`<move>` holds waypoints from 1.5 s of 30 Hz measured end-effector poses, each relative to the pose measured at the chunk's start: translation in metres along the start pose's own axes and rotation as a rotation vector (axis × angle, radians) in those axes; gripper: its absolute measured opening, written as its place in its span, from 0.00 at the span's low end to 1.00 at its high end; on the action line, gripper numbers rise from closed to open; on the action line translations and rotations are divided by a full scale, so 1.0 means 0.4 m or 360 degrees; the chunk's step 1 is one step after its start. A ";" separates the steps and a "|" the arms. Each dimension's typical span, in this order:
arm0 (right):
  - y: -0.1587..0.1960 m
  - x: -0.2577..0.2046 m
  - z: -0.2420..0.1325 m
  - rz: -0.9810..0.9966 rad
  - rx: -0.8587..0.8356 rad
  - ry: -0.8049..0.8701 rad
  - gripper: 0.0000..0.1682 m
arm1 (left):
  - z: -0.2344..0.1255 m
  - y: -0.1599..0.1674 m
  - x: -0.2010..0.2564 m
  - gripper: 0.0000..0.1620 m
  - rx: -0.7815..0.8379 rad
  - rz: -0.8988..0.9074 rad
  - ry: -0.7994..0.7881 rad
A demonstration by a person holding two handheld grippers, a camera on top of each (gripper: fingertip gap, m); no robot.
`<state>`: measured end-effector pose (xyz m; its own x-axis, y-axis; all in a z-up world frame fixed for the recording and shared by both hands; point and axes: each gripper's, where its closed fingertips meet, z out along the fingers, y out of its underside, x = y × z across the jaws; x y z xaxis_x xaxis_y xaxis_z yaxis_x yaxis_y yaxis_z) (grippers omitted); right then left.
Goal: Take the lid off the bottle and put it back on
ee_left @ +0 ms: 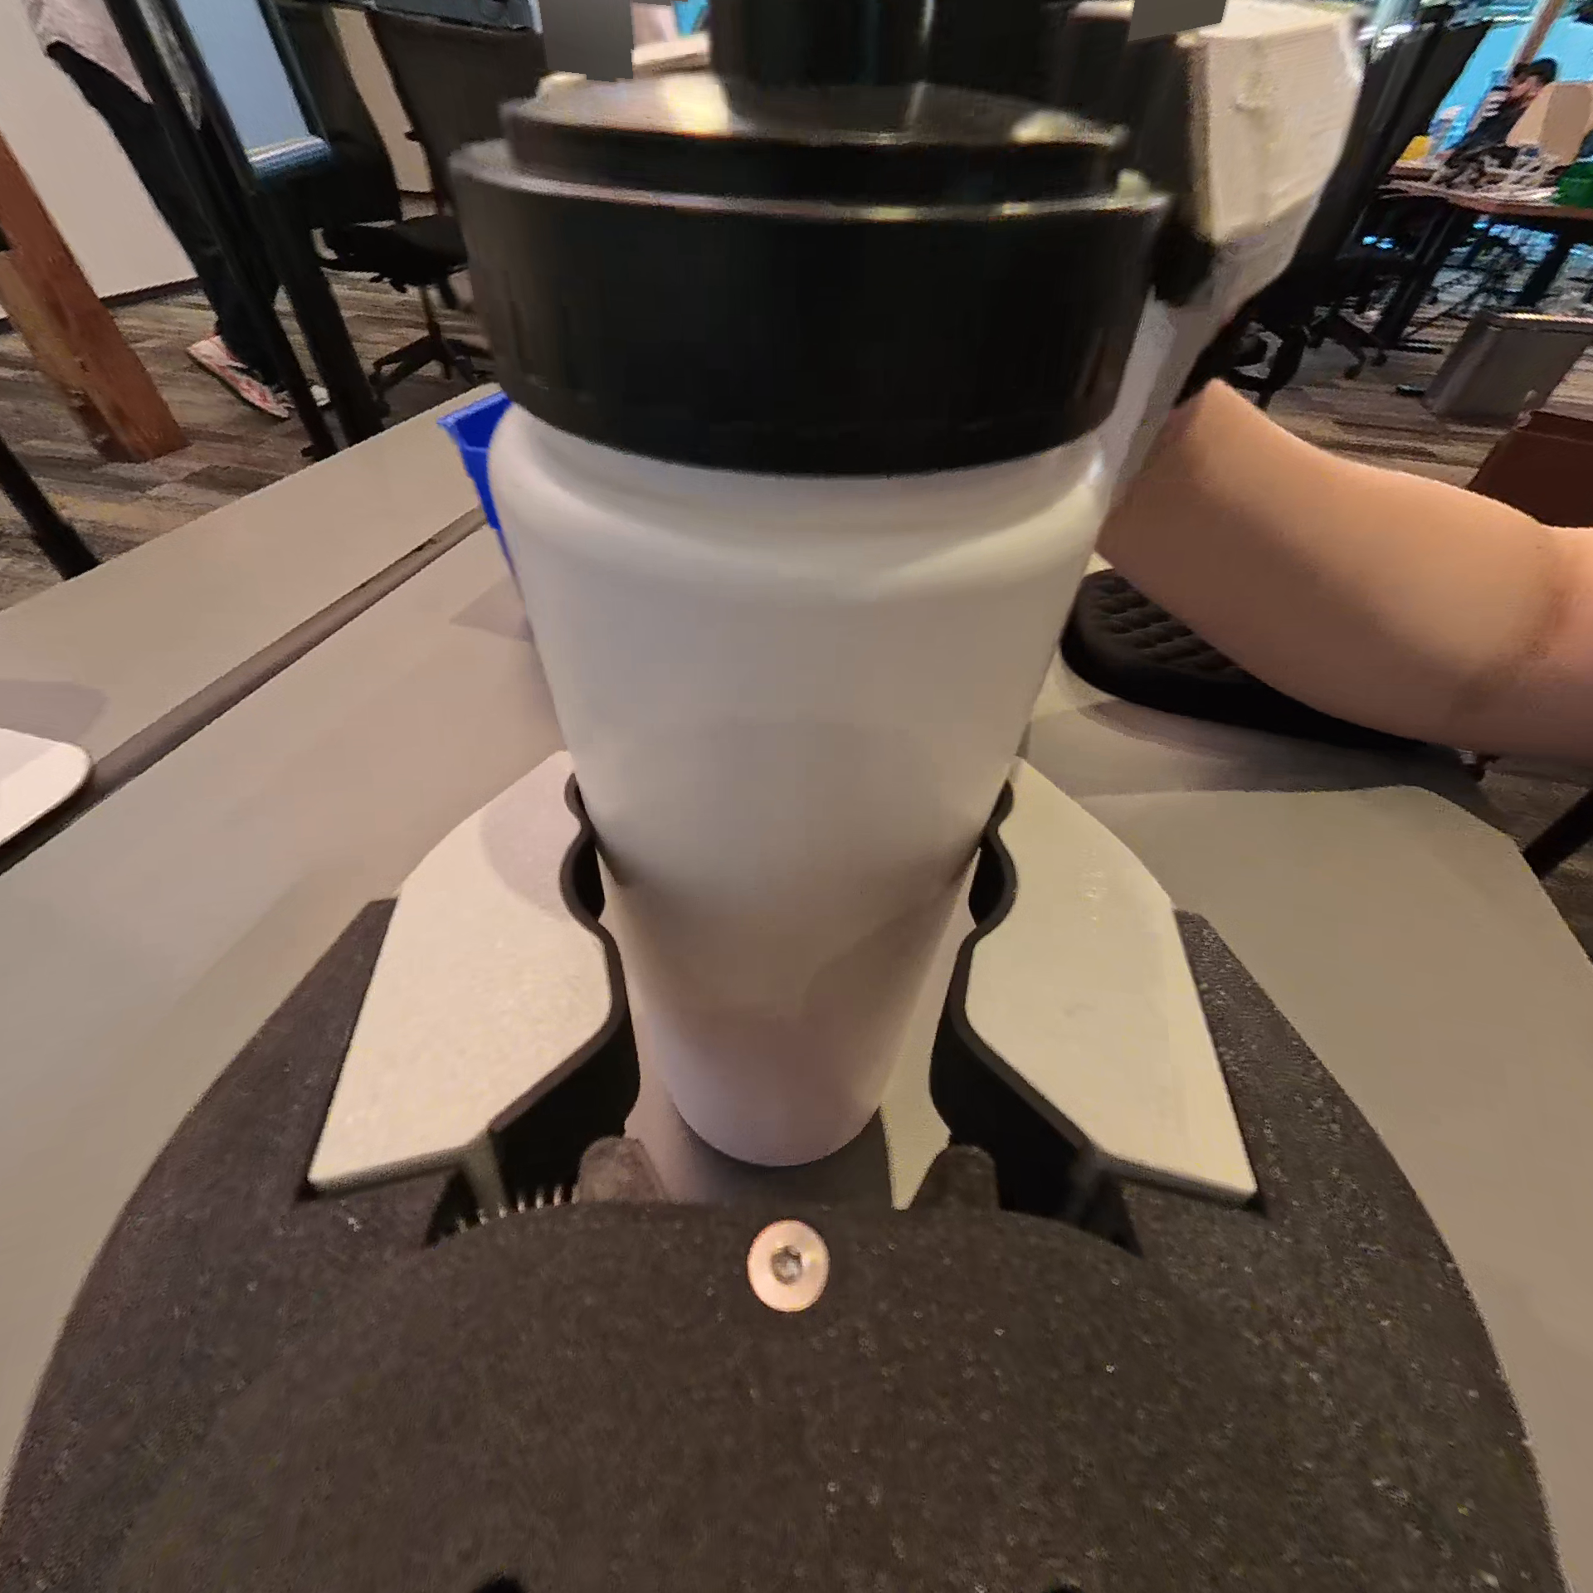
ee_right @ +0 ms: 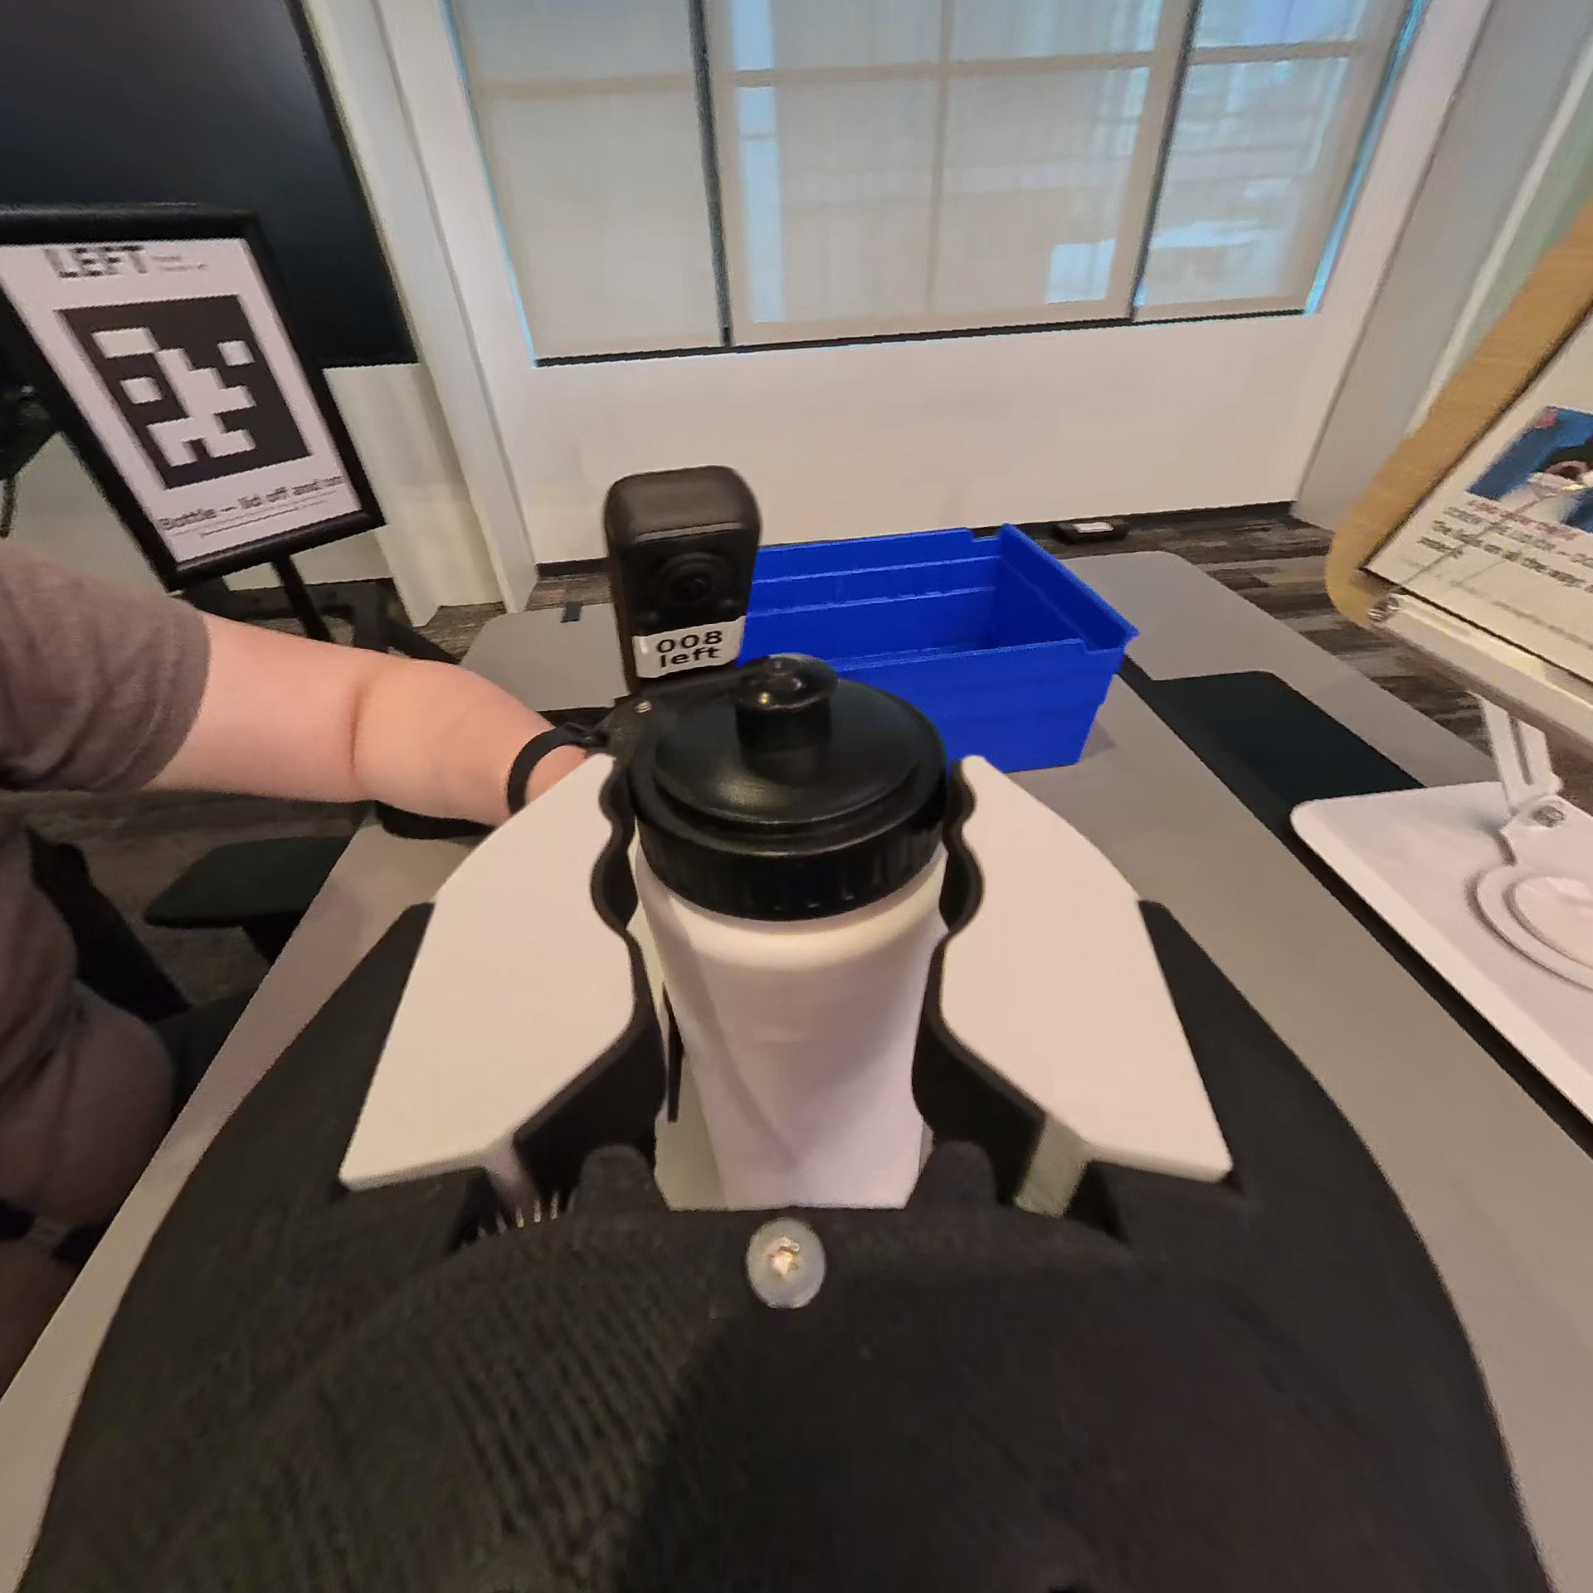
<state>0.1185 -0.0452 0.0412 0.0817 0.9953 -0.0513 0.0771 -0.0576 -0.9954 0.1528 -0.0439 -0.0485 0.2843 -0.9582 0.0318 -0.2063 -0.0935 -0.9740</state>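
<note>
left tool pinching the white plastic bottle low on its body, wavy black pads pressed into both sides, white finger plates flaring out at 8 and 4 o'clock. bottle upright, smooth matte wall that narrows toward the base; the base sits between the pads above the tool's grainy black body. whether the base touches the grey surface i can't tell.

black lid seated on the bottle neck, round, ribbed skirt, stepped top.

right tool clamped on the lid from the sides, its wavy black pads against the ribbed skirt at 9 and 3 o'clock of the cap. pull spout stands at the lid centre, with a flat black tether arm reaching off to 10 o'clock. bottle body runs down between the right tool's white plates toward its black fabric-covered body.

in the left wrist view the right tool's white housing shows at 1 o'clock against the lid, with a forearm at 3 o'clock over a black mesh pad.

behind the lid at 12 o'clock in the right wrist view: the left tool's black camera with a white sticker. blue plastic bin at 1 o'clock on the surface, open top, stepped walls. framed marker board at 10 o'clock, white stand at 3 o'clock.
</note>
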 end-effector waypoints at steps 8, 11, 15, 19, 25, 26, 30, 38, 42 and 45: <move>-0.007 0.042 0.030 -0.0018 0.0095 0.0611 0.42 | -0.020 0.004 -0.058 0.53 -0.0047 -0.0056 -0.0263; -0.007 0.036 0.026 -0.0100 0.0075 0.0488 0.42 | -0.017 0.003 -0.052 0.53 -0.0031 -0.0043 -0.0216; -0.005 -0.003 0.010 0.0018 0.0054 0.0045 0.51 | -0.008 0.003 -0.030 0.53 -0.0044 -0.0008 -0.0108; -0.010 -0.010 -0.007 0.0062 0.0098 -0.0082 0.48 | -0.002 0.002 -0.011 0.53 -0.0044 0.0013 -0.0021; 0.003 0.005 0.001 -0.0002 -0.0009 0.0057 0.42 | -0.001 0.002 -0.014 0.53 -0.0054 0.0004 -0.0050; 0.002 0.007 0.003 -0.0001 -0.0015 0.0096 0.42 | -0.002 0.002 -0.016 0.53 -0.0057 -0.0004 -0.0066; -0.001 0.021 0.015 0.0045 0.0042 0.0353 0.42 | -0.006 0.002 -0.030 0.53 -0.0067 -0.0047 -0.0135; -0.011 0.026 0.020 -0.0145 0.0159 0.0692 0.43 | -0.008 0.004 -0.037 0.53 -0.0084 -0.0042 -0.0148; -0.003 -0.005 0.016 -0.0047 0.0063 0.0224 0.47 | 0.000 0.003 -0.009 0.53 -0.0066 0.0006 -0.0020; -0.006 -0.019 -0.005 0.0065 0.0060 0.0023 0.46 | 0.004 0.002 0.008 0.53 -0.0064 0.0022 0.0042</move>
<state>0.1199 -0.0529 0.0442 0.0982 0.9910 -0.0908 0.0360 -0.0947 -0.9949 0.1549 -0.0466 -0.0496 0.2567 -0.9662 0.0246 -0.2477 -0.0903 -0.9646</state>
